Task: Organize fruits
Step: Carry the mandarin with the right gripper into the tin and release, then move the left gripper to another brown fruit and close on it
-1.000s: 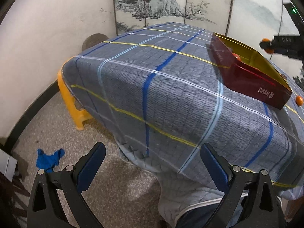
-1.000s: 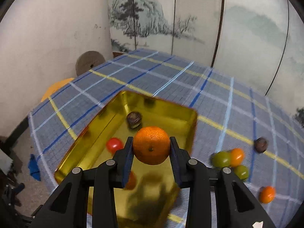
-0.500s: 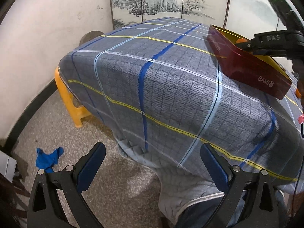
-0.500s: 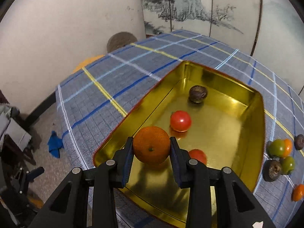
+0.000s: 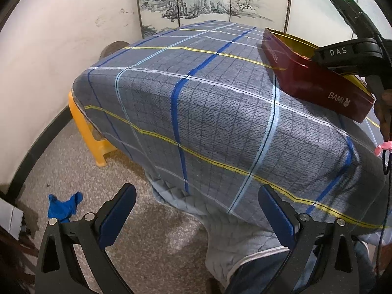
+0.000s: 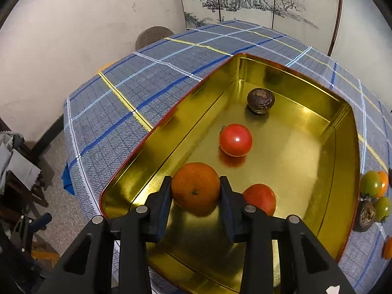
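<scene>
My right gripper (image 6: 195,181) is shut on an orange mandarin (image 6: 195,188), held low inside the gold-lined tin (image 6: 296,152) near its front left corner. The tin also holds two red tomatoes (image 6: 235,140) (image 6: 260,197) and a dark wrinkled fruit (image 6: 260,100). Whether the mandarin rests on the tin floor is unclear. In the left wrist view, the tin (image 5: 316,85) shows its red outer wall, with the right gripper's black body (image 5: 350,54) reaching over it. My left gripper (image 5: 197,210) is open and empty, off the table's near edge above the floor.
Green tomatoes (image 6: 370,183), an orange fruit (image 6: 384,182) and a dark fruit (image 6: 366,214) lie on the plaid cloth (image 6: 152,83) right of the tin. A folding screen (image 5: 208,2) stands behind the table. An orange stool (image 5: 90,132) and a blue rag (image 5: 65,205) are on the floor.
The right gripper has come down and forward into the tin with the mandarin still gripped. The left gripper has barely moved and stays open.
</scene>
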Demonstrator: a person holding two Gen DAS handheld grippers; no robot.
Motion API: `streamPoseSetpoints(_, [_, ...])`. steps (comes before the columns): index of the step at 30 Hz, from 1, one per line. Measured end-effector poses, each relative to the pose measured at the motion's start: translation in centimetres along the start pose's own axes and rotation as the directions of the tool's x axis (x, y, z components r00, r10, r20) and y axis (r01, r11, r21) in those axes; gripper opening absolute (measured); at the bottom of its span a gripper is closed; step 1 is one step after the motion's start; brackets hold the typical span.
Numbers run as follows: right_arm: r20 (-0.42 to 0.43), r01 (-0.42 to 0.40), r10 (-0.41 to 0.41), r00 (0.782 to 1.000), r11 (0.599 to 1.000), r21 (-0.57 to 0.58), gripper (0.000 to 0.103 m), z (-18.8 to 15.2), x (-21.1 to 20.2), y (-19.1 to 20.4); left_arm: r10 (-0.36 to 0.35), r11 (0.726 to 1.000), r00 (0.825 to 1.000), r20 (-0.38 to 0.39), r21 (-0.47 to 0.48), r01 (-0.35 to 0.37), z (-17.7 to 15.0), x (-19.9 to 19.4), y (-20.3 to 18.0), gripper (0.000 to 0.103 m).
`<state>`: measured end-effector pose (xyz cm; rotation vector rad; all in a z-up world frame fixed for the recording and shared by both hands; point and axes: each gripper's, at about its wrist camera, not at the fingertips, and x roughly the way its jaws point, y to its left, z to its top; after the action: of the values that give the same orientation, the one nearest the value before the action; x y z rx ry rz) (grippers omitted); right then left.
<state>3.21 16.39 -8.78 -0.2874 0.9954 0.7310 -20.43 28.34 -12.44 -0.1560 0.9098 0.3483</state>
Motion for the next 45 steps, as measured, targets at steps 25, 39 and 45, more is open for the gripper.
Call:
streamPoseSetpoints(25, [0.328, 0.245, -0.454, 0.829, 0.821, 0.516, 0.097, -11.6, -16.2, -23.5, -0.047, 0.993, 0.983, 0.178, 0.114, 0.027, 4.5, -4.4, -4.3, 0.099])
streamPoseSetpoints(39, [0.247, 0.041, -0.554, 0.795, 0.456, 0.889, 0.101, -26.8, -21.5, -39.9, -0.348, 0.897, 0.905, 0.244, 0.367, 0.247, 14.4, -8.0, -20.6, 0.100])
streamPoseSetpoints(45, [0.294, -0.042, -0.527, 0.798, 0.438, 0.898, 0.103, -27.6, -21.5, -40.8, -0.469, 0.831, 0.863, 0.186, 0.422, 0.361, 19.6, -6.5, -30.8, 0.099])
